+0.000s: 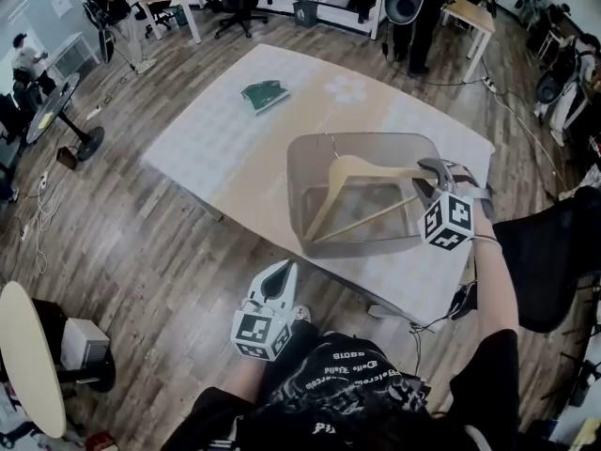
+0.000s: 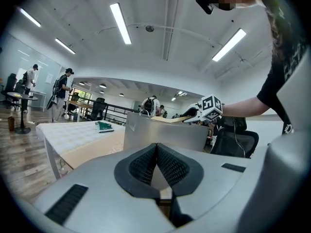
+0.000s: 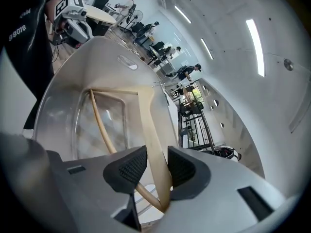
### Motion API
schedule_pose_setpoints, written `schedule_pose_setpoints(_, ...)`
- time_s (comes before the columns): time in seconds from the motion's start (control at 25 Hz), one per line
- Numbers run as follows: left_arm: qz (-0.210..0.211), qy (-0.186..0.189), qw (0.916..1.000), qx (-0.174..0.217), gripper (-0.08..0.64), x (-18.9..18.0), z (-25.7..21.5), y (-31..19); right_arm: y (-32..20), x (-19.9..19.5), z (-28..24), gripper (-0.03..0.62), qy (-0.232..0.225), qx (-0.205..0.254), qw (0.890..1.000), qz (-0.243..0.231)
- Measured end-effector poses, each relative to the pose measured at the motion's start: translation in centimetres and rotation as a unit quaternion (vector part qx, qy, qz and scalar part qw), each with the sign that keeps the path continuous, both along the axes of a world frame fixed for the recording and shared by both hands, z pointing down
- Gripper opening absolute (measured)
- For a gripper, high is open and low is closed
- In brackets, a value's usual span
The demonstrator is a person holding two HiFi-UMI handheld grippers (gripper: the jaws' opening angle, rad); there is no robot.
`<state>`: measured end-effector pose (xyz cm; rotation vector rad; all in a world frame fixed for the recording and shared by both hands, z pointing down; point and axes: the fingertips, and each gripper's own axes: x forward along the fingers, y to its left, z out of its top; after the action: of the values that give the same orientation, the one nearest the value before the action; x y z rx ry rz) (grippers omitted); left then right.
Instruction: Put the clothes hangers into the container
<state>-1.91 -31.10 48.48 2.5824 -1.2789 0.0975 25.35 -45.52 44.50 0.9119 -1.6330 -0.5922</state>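
Table (image 1: 216,148): pale top, with the container (image 1: 297,191) set at its near right corner. The container is a grey see-through tub; only one wooden hanger (image 1: 362,169) is seen in it, no other hangers.

The hanger is tilted. One shoulder end is down at the container's near left corner, the hook is toward the far wall, and the other shoulder end is raised at the right wall. Its long axis is laid across the tub, left-low to right-high.

Right gripper (image 1: 434,172): clamped on the raised shoulder end, held over the right rim. A lower-and-release is judged as what remains.

Left gripper (image 1: 279,280): pads pressed together, nothing held, kept off the table's near edge, well apart from the container.

A green item (image 1: 265,94) is left near the far edge.
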Motion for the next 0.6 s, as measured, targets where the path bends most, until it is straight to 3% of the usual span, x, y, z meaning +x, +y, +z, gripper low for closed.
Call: schedule_pose_setpoints(0.6,-0.009,-0.015,0.9999,0.002,0.02,0.4,0.1,-1.4,-3.1,1.2,2.0,0.141,-0.014,-0.032,0.999,-0.007)
